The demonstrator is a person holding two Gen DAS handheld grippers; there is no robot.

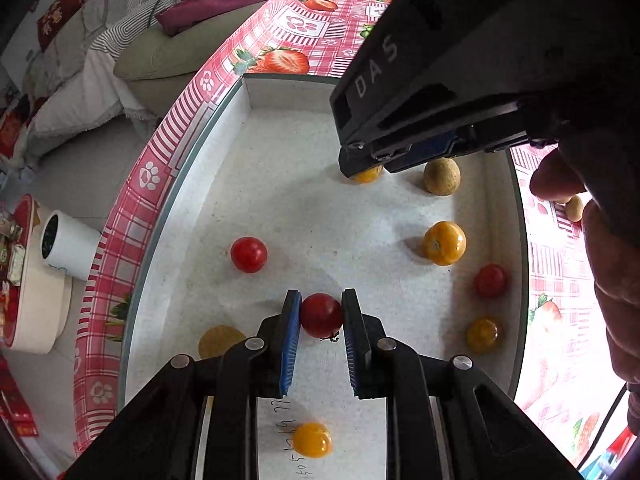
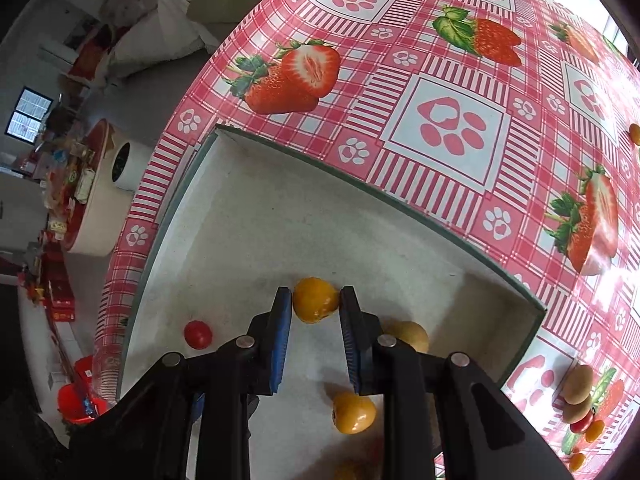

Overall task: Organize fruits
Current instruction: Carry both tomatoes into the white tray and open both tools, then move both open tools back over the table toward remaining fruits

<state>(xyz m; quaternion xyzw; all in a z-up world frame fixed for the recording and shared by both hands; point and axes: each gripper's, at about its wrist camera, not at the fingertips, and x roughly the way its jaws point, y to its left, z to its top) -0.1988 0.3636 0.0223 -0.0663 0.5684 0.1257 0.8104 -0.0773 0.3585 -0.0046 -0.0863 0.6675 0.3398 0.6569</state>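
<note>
Glossy smooth-skinned red tomato (image 1: pixel 321 315); matt, speckled white tray (image 1: pixel 280 184); shiny plastic-looking tablecloth (image 2: pixel 440 120); matt black fingers (image 1: pixel 356 332) with ribbed blue pads.

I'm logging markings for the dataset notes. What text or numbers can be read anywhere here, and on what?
"DAS": raised letters on the right gripper body, seen from the left wrist.
Handwritten digits on the white tray floor, between the left gripper fingers: too scrawled to read.
Red wall hangings, far left: blurred.
</note>
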